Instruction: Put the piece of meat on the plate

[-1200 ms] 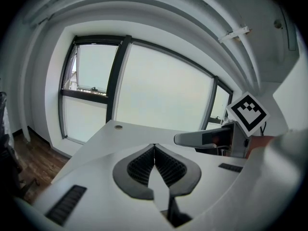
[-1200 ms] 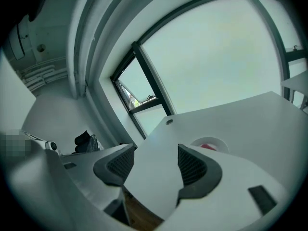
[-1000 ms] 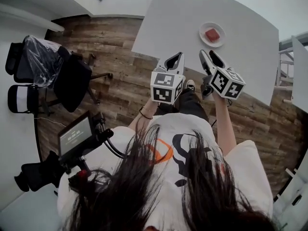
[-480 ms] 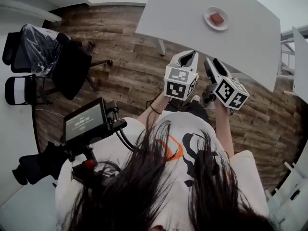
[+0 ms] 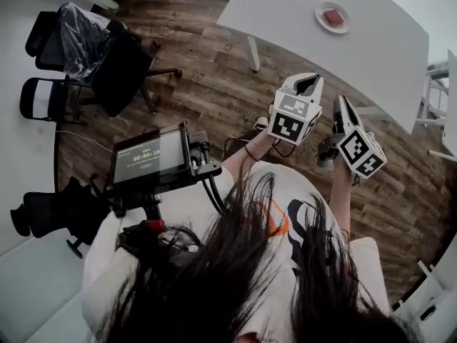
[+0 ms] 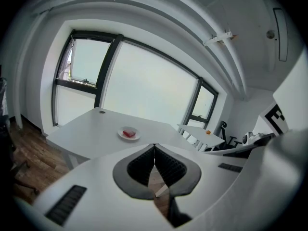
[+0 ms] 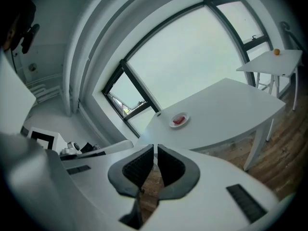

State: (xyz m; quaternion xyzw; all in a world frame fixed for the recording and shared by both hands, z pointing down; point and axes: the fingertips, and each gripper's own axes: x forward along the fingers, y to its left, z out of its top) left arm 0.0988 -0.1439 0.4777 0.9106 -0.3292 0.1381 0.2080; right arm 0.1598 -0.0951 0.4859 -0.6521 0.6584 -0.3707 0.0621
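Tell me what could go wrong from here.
The piece of meat already lies on the plate, so risk is small. The left gripper and right gripper are shut and empty, off the table: any correction needs a fresh approach. Office chairs and cables crowd the person's left; a step there could snag.

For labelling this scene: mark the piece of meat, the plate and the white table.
piece of meat (image 5: pixel 333 18), head view, middle of its red top.
plate (image 5: pixel 319 14), head view, white rim left of the meat.
white table (image 5: pixel 285 20), head view, bare tabletop.
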